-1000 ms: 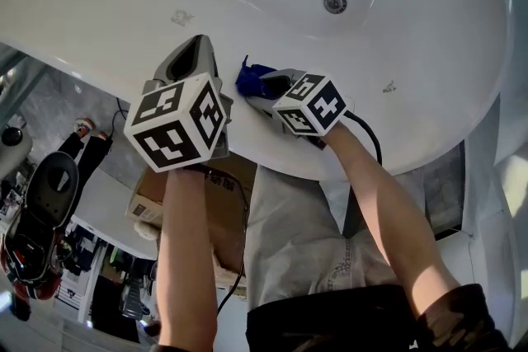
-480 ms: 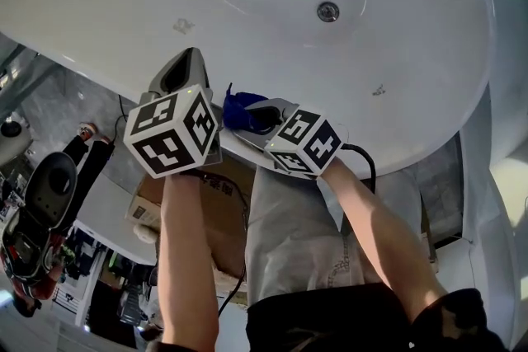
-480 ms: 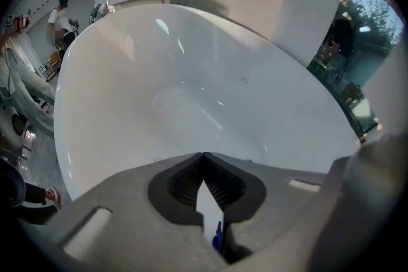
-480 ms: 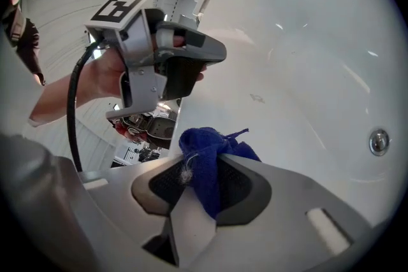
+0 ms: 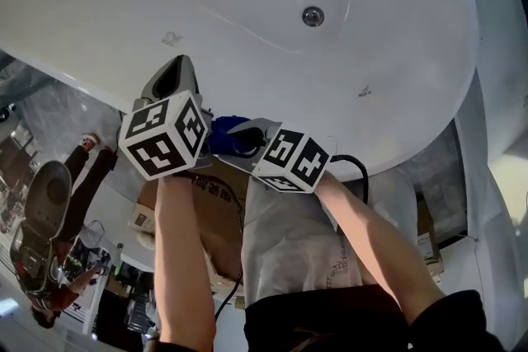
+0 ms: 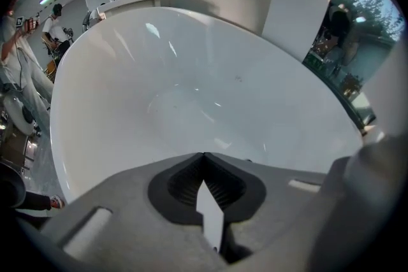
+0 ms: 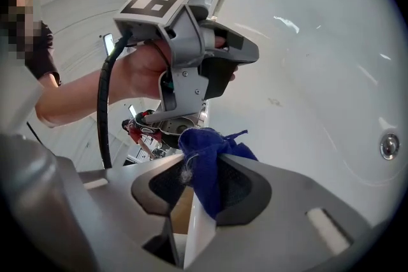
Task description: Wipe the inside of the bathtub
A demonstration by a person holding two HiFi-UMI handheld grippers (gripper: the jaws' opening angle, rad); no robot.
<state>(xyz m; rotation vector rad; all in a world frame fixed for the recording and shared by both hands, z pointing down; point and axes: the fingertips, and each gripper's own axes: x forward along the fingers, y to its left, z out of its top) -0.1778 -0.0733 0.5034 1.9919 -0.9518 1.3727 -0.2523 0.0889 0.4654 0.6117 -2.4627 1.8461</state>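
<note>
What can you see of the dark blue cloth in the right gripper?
The dark blue cloth is a small soft rag, bunched into a wad, with loose threads and a tuft of pale lint. The right gripper is shut on it: black ribbed pads pinch its lower part, and its crumpled top sticks out past the tips. It is at the white bathtub's near rim; contact with the tub cannot be told.

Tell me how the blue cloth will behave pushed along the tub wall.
The blue cloth is probably floppy: it bunches where the right gripper pinches it. Likely light, with loose threads showing. On the glossy bathtub it should slide easily.
</note>
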